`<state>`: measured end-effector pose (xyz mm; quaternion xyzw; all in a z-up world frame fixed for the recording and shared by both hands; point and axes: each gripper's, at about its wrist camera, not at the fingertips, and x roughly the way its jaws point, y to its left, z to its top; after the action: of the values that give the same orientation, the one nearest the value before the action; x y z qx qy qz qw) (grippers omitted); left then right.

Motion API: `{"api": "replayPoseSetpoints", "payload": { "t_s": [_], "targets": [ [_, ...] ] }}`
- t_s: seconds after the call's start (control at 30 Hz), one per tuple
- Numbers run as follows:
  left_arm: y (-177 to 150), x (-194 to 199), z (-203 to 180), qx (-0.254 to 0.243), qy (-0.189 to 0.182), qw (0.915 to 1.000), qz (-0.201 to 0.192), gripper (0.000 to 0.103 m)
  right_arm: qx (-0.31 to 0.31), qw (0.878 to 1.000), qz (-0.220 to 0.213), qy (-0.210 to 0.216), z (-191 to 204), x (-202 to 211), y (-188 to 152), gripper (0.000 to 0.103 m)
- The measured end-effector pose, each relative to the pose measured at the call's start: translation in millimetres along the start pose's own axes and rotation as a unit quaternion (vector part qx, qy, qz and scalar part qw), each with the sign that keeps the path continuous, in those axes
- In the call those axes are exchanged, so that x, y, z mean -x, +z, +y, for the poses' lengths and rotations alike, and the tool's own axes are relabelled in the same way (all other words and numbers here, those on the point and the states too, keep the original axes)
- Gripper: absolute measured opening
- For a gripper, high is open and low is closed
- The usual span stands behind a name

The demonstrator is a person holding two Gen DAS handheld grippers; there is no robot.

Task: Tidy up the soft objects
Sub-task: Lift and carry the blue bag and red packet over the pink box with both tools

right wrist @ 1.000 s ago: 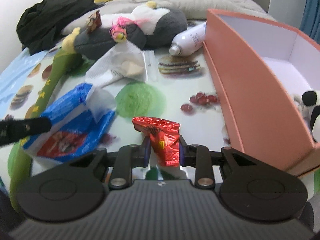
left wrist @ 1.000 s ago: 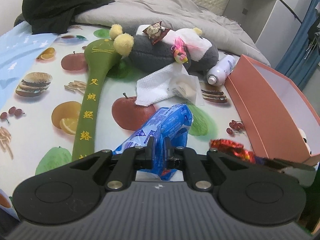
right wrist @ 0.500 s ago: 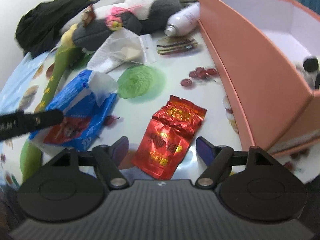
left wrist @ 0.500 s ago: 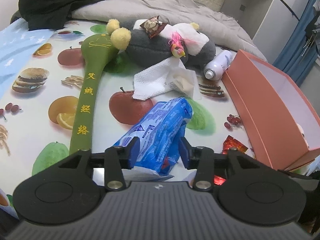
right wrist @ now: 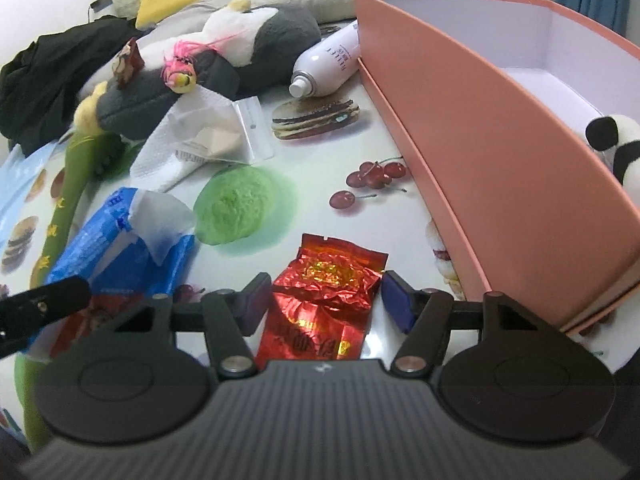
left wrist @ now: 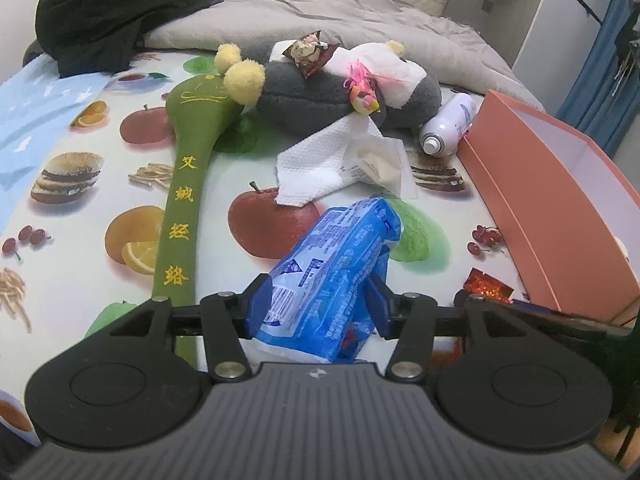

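A blue plastic pack (left wrist: 340, 248) lies on the fruit-print cloth between the jaws of my left gripper (left wrist: 318, 308). Those jaws are opening and the pack sits loose between them. A crumpled red foil packet (right wrist: 324, 288) lies flat between the jaws of my right gripper (right wrist: 324, 304). These jaws are closing, with a small gap still showing on each side of the packet. A grey and white plush (left wrist: 320, 96) and a long green plush stick (left wrist: 188, 184) lie further back. An orange box (right wrist: 480, 140) at the right holds a panda plush (right wrist: 616, 140).
A white spray bottle (left wrist: 448, 124) lies against the box's far corner. A paper towel (left wrist: 320, 164) with a clear bag lies in front of the grey plush. Black clothing (left wrist: 112, 12) and a grey blanket (left wrist: 360, 12) are piled at the back.
Both grippers went from pinched to open. The left let go of the blue pack. The right released the red packet, which now lies flat, then its jaws narrowed a little.
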<state>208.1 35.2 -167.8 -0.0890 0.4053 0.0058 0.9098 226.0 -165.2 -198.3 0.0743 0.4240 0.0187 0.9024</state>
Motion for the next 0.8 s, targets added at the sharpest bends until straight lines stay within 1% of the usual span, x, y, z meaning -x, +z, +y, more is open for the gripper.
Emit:
{"api": "replayPoseSetpoints", "payload": {
  "t_s": [0.13, 0.23, 0.33, 0.4, 0.47, 0.53, 0.57, 0.67, 0.8],
  "targets": [
    [1, -5, -3, -0.017, 0.005, 0.9998, -0.004, 0.057, 0.005, 1.000, -0.002, 0.005, -5, -1, 1, 0.063],
    [2, -8, -5, -0.035, 0.007, 0.9993, -0.012, 0.057, 0.017, 1.000, 0.004, 0.019, -7, 0, 2, 0.062],
    [2, -16, -6, -0.044, 0.009, 0.9989, -0.010, 0.056, 0.031, 0.999, 0.007, 0.029, -5, 1, 4, 0.062],
    [2, -20, -7, -0.048, 0.008, 0.9988, -0.011, 0.050, 0.039, 0.998, 0.010, 0.041, -3, 3, 5, 0.062],
    [1, -23, -8, -0.050, 0.007, 0.9987, -0.010, 0.031, 0.047, 0.998, 0.007, 0.046, -1, 6, 6, 0.061],
    [-1, -23, -8, -0.050, 0.009, 0.9986, -0.013, 0.021, 0.051, 0.997, 0.006, 0.054, 0, 9, 6, 0.061],
    [-1, -21, -8, -0.048, 0.006, 0.9987, -0.014, 0.017, 0.052, 0.997, 0.006, 0.056, 0, 11, 6, 0.061],
    [-2, -14, -8, -0.039, 0.001, 0.9991, -0.019, 0.013, 0.054, 0.996, 0.008, 0.065, 0, 16, 6, 0.061],
    [-2, -2, -7, -0.020, -0.010, 0.9995, -0.023, 0.012, 0.060, 0.995, 0.004, 0.078, 1, 30, 7, 0.061]
  ]
}}
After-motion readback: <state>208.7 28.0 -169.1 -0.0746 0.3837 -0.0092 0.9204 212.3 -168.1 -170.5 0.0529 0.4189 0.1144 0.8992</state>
